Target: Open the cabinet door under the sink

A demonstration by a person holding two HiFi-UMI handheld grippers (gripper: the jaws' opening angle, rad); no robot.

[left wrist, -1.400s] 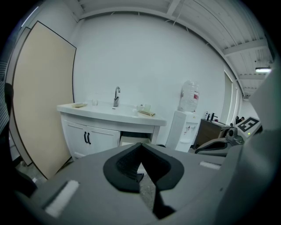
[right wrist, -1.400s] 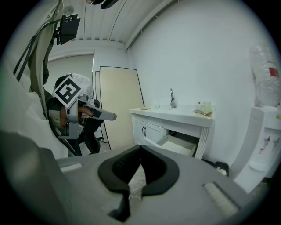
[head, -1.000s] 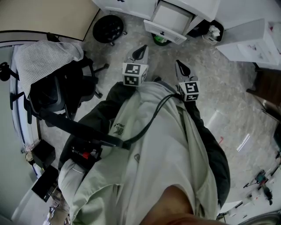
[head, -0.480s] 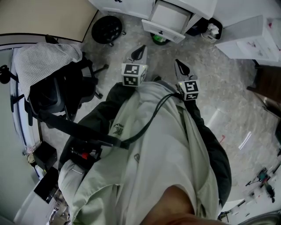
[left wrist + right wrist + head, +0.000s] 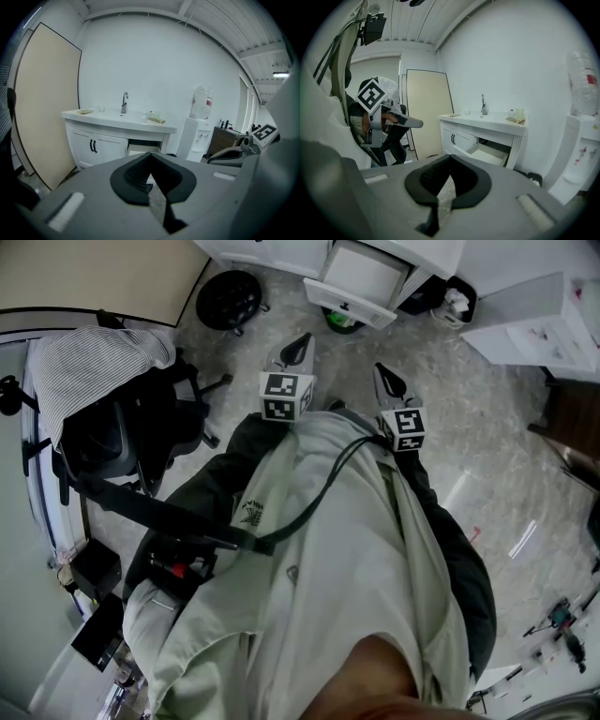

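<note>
Left edge of the floor: an office chair (image 5: 112,432) with a striped cloth (image 5: 98,362) draped over its back. A beige board (image 5: 43,108) leans on the wall just left of the vanity. A round black object (image 5: 231,299) sits on the floor near the vanity's left corner; I can't tell what it is.

The white vanity (image 5: 75,136) stands against the far wall. The faucet (image 5: 124,102) rises at the counter's back edge, about mid-length. There are small items near the counter's left end and right of the faucet, too small to name.

The cabinet doors (image 5: 101,149) are a pair under the counter's left half. Both are shut, with two black handles (image 5: 93,146) side by side at the meeting edge. Right of them, a drawer (image 5: 361,282) stands pulled out under the counter's right end. Something green (image 5: 342,322) lies on the floor below the drawer front. A dark bin (image 5: 452,304) sits by the vanity's right corner. Further right is a white water dispenser (image 5: 196,138) with a bottle (image 5: 202,102) on top.

The left gripper (image 5: 302,341) is held out from the person's pale shirt (image 5: 328,559) and aimed at the vanity, well apart from the doors. Its jaws are pressed together at the tips, nothing between them. The right gripper (image 5: 382,376) is just beside it, aimed the same way, also well apart from the doors. Its jaws are likewise pressed together, pinching nothing. Each marker cube shows in the other gripper's view.
</note>
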